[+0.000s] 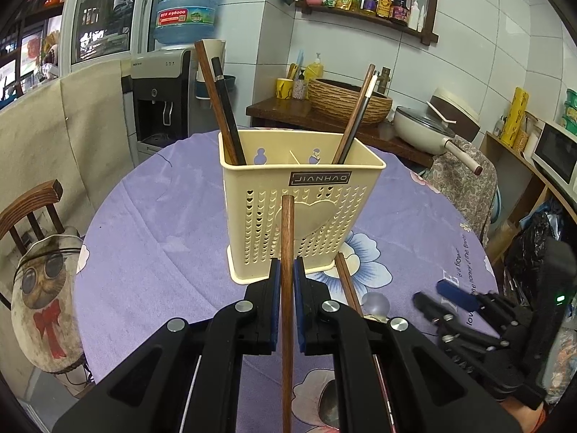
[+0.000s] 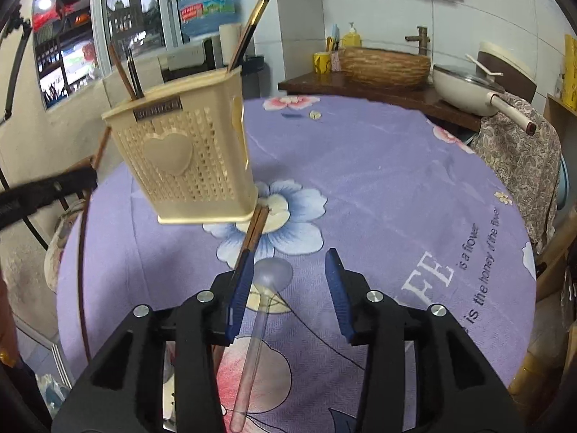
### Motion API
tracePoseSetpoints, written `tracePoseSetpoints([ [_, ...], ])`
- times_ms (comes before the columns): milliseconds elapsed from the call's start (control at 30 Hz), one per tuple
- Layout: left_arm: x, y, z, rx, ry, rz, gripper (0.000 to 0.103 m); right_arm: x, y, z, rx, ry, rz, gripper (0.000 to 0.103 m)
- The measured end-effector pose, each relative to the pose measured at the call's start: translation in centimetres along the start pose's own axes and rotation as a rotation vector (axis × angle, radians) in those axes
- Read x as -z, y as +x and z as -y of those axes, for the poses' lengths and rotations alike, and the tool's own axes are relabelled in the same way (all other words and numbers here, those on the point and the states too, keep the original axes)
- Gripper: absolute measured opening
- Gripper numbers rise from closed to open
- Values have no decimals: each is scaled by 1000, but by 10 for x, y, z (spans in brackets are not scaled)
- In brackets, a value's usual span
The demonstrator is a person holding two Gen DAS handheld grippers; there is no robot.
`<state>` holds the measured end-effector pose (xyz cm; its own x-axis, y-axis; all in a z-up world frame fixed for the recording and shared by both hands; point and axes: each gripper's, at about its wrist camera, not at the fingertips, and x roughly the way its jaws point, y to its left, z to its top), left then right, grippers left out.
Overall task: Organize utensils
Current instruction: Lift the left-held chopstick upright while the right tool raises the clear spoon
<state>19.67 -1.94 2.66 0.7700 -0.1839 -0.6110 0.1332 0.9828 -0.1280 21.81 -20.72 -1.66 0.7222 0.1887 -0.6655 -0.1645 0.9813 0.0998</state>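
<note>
A cream plastic utensil holder stands on the purple flowered tablecloth, with several chopsticks upright in it. My left gripper is shut on a brown wooden chopstick, just in front of the holder. Another wooden chopstick lies on the cloth by the holder's base, next to a clear plastic spoon. In the right wrist view my right gripper is open and empty above the clear spoon. The holder is to its upper left, and chopsticks lie ahead of its left finger.
A wooden chair with a cat cushion stands at the table's left. A water dispenser and a counter with a basket and a pan are behind. A patterned cloth hangs at the right edge.
</note>
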Motion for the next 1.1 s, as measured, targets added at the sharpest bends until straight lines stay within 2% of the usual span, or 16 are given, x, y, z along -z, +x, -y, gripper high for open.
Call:
tracePoseSetpoints([
  [200, -2, -8, -1, -1, 0, 20, 7, 10, 40, -9, -6, -21, -139, 42],
  [433, -4, -10, -3, 1, -3, 26, 7, 15, 56, -19, -7, -57, -189, 41],
  [767, -3, -9, -5, 8, -7, 23, 7, 7, 68, -25, 29, -79, -178, 36],
  [900, -4, -10, -5, 10, -7, 23, 7, 6, 68, -22, 9, -64, -167, 36],
  [1100, -3, -11, -6, 11, -9, 24, 7, -2, 41, -8, -33, -3, -63, 36],
])
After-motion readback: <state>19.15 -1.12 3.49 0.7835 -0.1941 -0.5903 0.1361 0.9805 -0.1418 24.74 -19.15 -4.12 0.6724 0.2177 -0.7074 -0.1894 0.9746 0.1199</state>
